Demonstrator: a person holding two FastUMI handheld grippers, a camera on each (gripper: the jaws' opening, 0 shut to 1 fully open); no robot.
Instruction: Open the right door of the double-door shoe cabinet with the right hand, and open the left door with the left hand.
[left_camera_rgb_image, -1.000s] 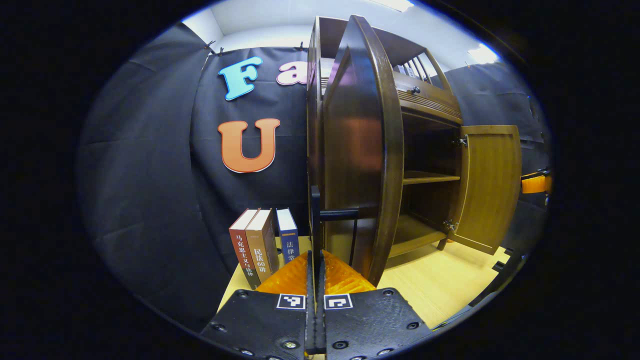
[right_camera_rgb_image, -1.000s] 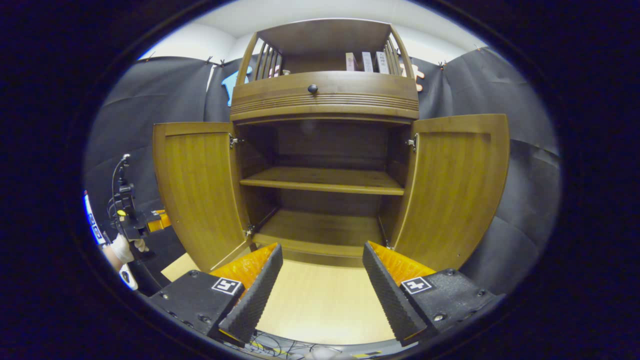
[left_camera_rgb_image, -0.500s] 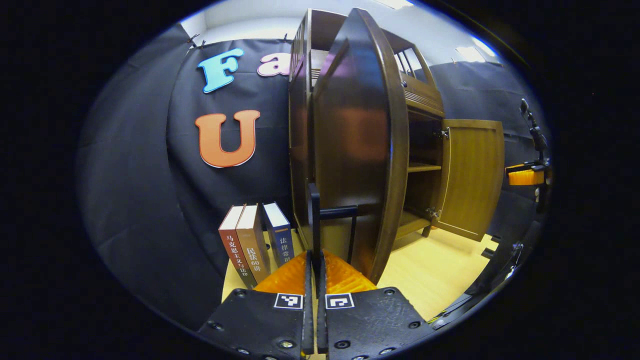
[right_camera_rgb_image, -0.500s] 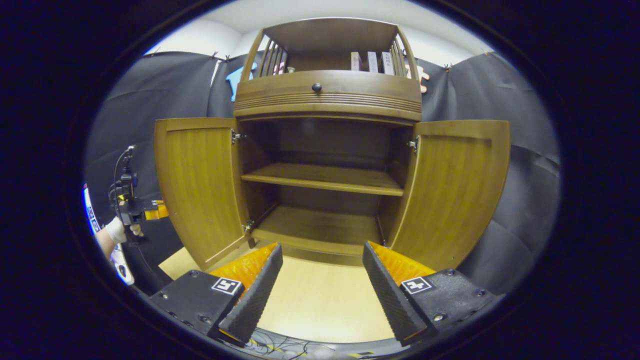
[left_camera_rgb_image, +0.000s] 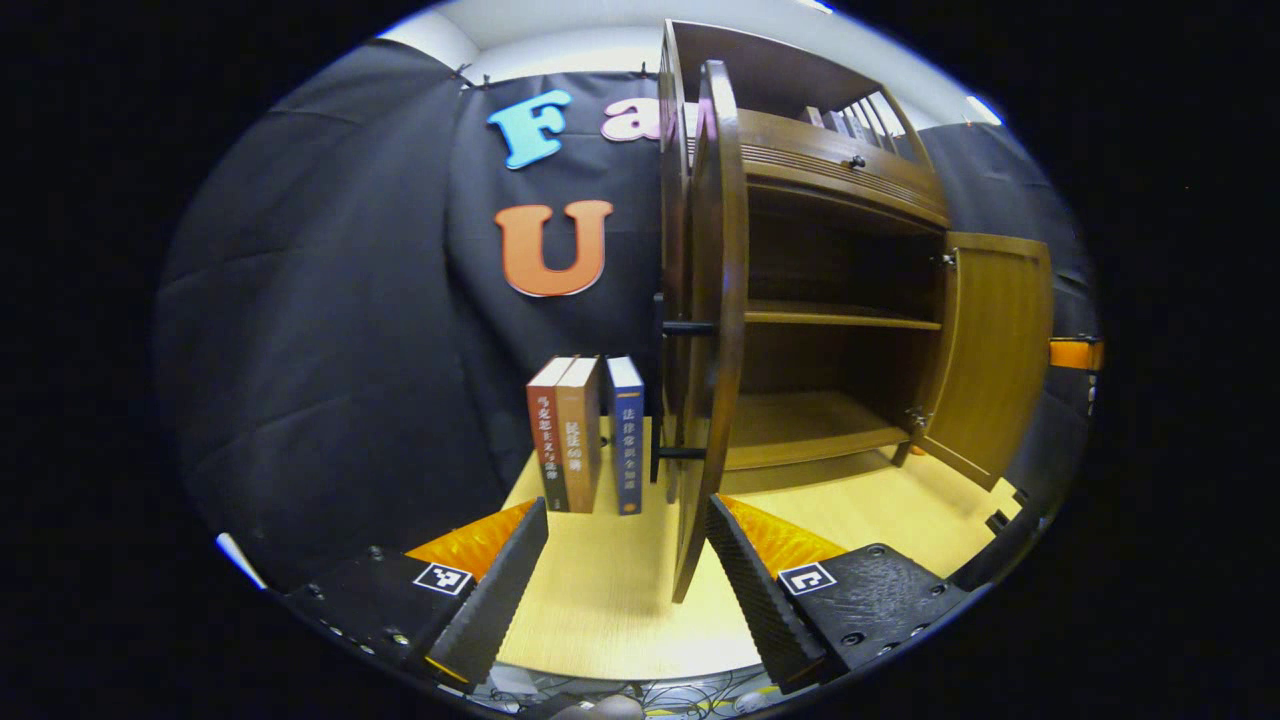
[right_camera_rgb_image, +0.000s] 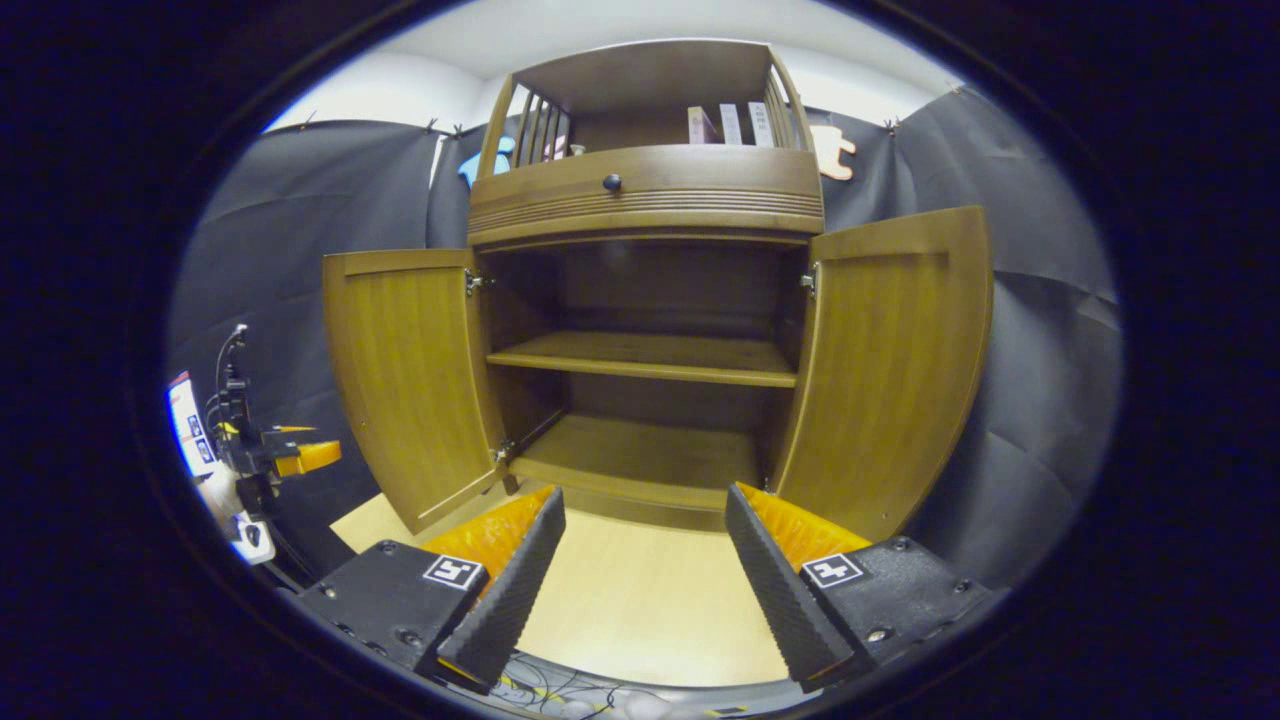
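The shoe cabinet (right_camera_rgb_image: 645, 200) stood on the pale wooden table (right_camera_rgb_image: 640, 610) with both doors swung wide. In the right gripper view the left door (right_camera_rgb_image: 410, 380) and the right door (right_camera_rgb_image: 890, 360) flanked two bare shelves. In the left gripper view the left door (left_camera_rgb_image: 712, 340) appeared edge-on, close ahead, its dark bar handle (left_camera_rgb_image: 660, 390) mounted on the outer face.

The left gripper (left_camera_rgb_image: 628, 560) was spread apart and grasped nothing; the door's lower edge sat between its fingers without contact. The right gripper (right_camera_rgb_image: 645, 570) was likewise spread and empty, hanging in front of the cabinet, well clear of both doors. The left gripper also showed at the far left of the right gripper view, beside the left door.

Handling, as judged: the doors looked like rigid, varnished wood on metal hinges, moderately heavy, smooth and likely slippery on the flat face. The bar handle offered the secure grip point; the door edge was a poorer second choice.

Three books (left_camera_rgb_image: 588, 435) stood upright beside the cabinet. Their spines carried Chinese lettering, too small to read reliably. Each gripper body bore a square black-and-white marker. No brand name was legible on the cabinet.
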